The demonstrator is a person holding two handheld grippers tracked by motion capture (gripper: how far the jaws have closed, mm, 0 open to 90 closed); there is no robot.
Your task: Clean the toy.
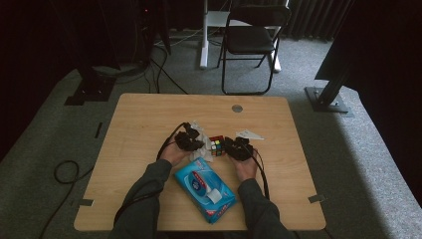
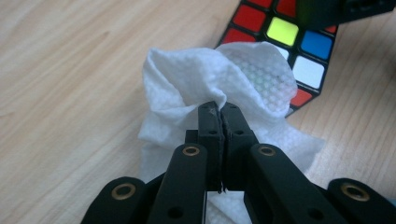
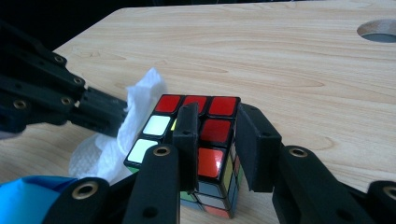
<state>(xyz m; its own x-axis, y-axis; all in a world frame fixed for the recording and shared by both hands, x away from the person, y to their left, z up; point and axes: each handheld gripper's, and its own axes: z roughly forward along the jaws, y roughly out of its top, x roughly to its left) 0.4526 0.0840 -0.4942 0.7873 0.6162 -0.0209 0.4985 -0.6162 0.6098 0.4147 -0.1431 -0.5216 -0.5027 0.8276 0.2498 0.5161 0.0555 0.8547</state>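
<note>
Two tools mid-table: left tool pinches wipe beside cube.

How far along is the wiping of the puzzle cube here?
Done: a wipe is out of the blue wipe pack. In hand: the right gripper clamps the cube on the table, and the left gripper presses the pinched wipe against its side. Left: how many faces remain unwiped cannot be told.
</note>
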